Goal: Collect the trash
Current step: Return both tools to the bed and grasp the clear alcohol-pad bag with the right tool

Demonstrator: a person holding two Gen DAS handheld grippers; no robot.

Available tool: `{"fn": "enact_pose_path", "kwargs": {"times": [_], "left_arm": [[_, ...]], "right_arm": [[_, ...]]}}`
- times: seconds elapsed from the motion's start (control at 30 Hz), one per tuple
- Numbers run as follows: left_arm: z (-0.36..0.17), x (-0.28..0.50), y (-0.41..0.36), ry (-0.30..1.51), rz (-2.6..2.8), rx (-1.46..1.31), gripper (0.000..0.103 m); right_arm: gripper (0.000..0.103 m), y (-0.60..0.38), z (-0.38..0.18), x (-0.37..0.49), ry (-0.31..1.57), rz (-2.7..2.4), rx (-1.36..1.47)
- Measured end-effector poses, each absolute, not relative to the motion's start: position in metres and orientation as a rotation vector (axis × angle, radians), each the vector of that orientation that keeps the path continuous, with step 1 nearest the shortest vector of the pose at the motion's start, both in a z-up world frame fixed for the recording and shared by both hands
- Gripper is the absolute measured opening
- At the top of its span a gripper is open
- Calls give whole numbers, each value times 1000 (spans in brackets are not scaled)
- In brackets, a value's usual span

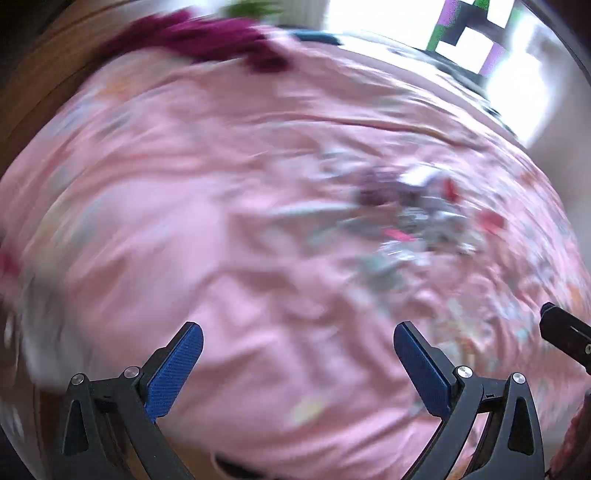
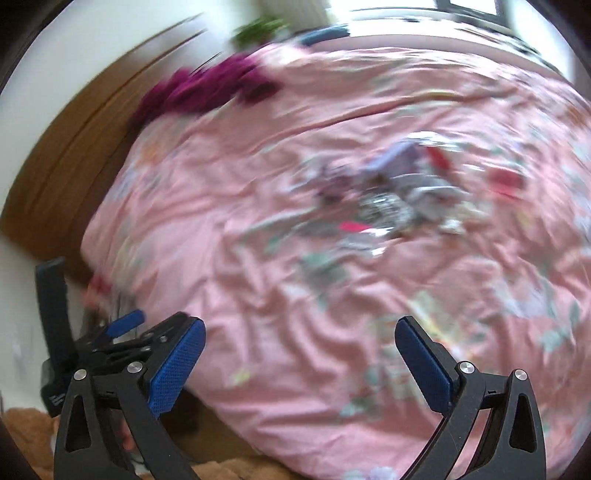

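Pink, rumpled bedcover (image 1: 207, 192) filling the left wrist view, with a blurred heap of trash (image 1: 417, 218) right of centre on it: silvery crinkled wrappers, a pink scrap, red bits, something dark purple. Left gripper (image 1: 298, 341) low in frame, blue pads (image 1: 175, 373) spread wide, nothing between them, well short of the heap. Black tip of the right gripper (image 1: 565, 339) poking in at the right edge. Magenta cloth (image 1: 221, 37) bunched at the far side of the bed against brown wood (image 1: 40, 88); bright window (image 1: 491, 40) beyond, with blocky colour glitches.

Seen from the right wrist, same trash (image 2: 399, 192) on the same bedcover (image 2: 258, 295), upper right of centre, a touch clearer: lilac paper on top, shiny foil below, red piece (image 2: 506, 181) lying apart to the right. Right gripper (image 2: 300, 341) released, pads splayed and empty, away from the pile. Only here: left gripper (image 2: 110, 343) seen from the side at lower left, bed edge, orange-brown fuzzy fabric (image 2: 26, 435) beneath, green plant (image 2: 262, 27) at the top.

Both views smeared; single trash items impossible to name, bed's far corner cut off
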State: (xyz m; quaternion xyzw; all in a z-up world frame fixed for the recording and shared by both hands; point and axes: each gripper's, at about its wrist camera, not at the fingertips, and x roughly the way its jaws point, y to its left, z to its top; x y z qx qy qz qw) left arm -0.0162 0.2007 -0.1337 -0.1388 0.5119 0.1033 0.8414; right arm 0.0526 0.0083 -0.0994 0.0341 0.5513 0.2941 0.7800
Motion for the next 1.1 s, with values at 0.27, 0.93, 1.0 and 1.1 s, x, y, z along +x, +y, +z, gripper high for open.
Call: {"fn": "enact_pose_path", "kwargs": {"times": [0.27, 0.93, 1.0, 1.1], "left_arm": [[-179, 101, 161, 1138, -39, -133, 103], [-246, 130, 215, 1318, 172, -204, 103], [-250, 128, 219, 1305, 174, -220, 103], [-254, 124, 223, 1311, 170, -248, 103]], "right_arm": [[102, -49, -128, 97, 1243, 521, 253], [102, 62, -273, 194, 1546, 541, 228], [102, 71, -283, 193, 1552, 516, 171], [98, 77, -288, 189, 1526, 485, 123]]}}
